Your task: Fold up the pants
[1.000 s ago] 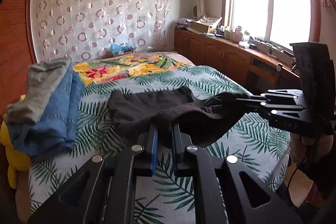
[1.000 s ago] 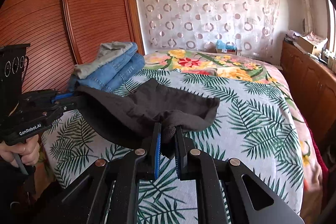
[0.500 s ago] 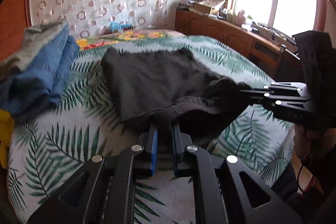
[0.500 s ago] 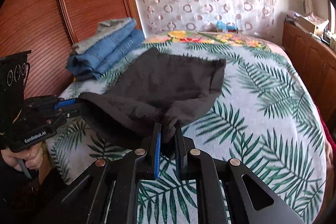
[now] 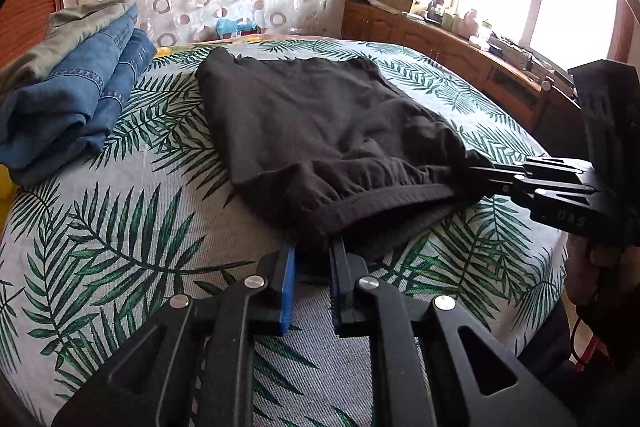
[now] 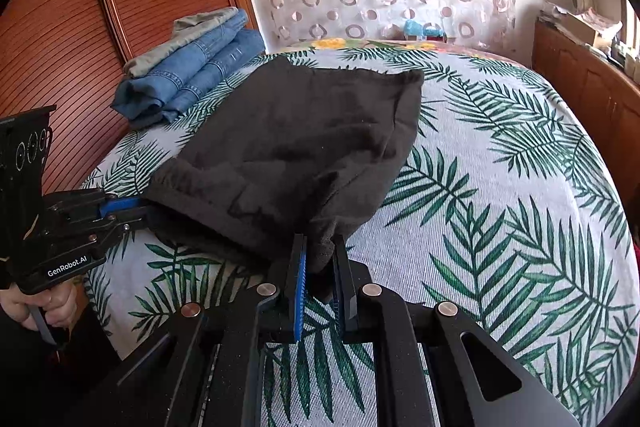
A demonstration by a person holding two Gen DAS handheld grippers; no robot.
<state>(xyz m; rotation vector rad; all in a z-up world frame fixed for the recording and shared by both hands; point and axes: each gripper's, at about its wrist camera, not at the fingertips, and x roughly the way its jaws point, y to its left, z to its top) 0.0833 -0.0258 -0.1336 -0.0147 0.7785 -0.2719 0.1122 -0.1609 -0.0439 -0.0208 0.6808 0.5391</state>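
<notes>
Black pants lie spread on the leaf-print bed, waistband towards me. My left gripper is shut on the near left corner of the waistband. My right gripper is shut on the near right corner. In the left wrist view the right gripper shows at the right, clamped on the cloth. In the right wrist view the left gripper shows at the left, clamped on the same pants. The waistband edge sits low, at the bed's surface.
A stack of folded blue jeans with a grey garment on top lies on the bed's left side by the wooden wardrobe. A wooden cabinet runs under the window at the right. The bedspread is bare right of the pants.
Both grippers have come down and towards me with the waistband. The pants have gone from hanging bunched to lying spread flat on the bed.
</notes>
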